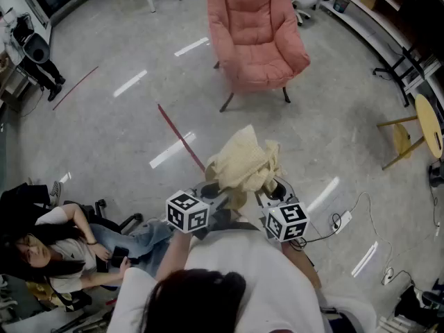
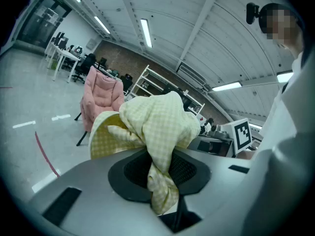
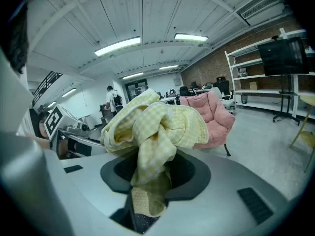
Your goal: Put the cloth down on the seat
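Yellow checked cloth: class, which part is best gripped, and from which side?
Grip the cloth by a gathered, twisted fold at each near edge, coming from the person's side. It mounds up loosely above the jaws, so only those narrow twists fit; the left gripper and right gripper are each shut on one.

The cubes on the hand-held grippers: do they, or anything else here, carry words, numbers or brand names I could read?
No readable text anywhere.
Left cube and right cube: only black-and-white square patterns, no letters or digits.
Cloth and chair: no print.
Shelves: anything on them is too small to read.
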A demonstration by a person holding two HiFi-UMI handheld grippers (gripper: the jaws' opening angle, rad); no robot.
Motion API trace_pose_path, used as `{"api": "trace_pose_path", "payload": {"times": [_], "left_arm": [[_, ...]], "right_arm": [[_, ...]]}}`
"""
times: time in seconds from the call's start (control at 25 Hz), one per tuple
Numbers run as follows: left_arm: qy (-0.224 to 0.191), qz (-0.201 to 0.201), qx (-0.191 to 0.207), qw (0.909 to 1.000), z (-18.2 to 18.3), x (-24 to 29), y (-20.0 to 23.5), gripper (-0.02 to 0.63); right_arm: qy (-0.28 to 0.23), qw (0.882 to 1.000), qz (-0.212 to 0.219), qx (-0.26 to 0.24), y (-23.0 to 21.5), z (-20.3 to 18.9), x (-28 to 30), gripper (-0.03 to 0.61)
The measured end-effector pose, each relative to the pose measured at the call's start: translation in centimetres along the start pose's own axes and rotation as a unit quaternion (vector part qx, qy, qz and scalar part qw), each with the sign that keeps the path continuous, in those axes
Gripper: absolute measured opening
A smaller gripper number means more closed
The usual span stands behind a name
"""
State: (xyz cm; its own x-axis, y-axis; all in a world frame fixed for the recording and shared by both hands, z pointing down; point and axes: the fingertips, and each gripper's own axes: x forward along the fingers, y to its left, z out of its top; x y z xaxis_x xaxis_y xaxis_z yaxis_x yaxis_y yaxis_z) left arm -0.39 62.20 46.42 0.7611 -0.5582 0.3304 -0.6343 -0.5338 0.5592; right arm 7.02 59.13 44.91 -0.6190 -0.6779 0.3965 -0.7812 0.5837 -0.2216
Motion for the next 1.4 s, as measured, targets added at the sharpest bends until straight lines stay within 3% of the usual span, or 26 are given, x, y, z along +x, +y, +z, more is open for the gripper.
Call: {"api": "trace_pose_path", "payload": {"times": [0.48,0.92,1.4], "left_arm": [[0.003,-0.013,0.001,0.9999,3.6,2.3,4.1,0.098],[-0.007,-0.035,0.010,0.9993,9.5,4.2,10.0,0.099],[0.032,-0.053,0.040,0.9973,12.9,5.1,15.5,0.098]], "right_arm": [[-0.011,0.999,-0.011,0.034,-2.3,2.2,4.5,0.157],[-0.018,0.999,-0.042,0.022,-4.2,6.2,10.7,0.158],[-0.009,0.995,-0.094,0.023,-4.9,7.5,15.9,0.160]]}}
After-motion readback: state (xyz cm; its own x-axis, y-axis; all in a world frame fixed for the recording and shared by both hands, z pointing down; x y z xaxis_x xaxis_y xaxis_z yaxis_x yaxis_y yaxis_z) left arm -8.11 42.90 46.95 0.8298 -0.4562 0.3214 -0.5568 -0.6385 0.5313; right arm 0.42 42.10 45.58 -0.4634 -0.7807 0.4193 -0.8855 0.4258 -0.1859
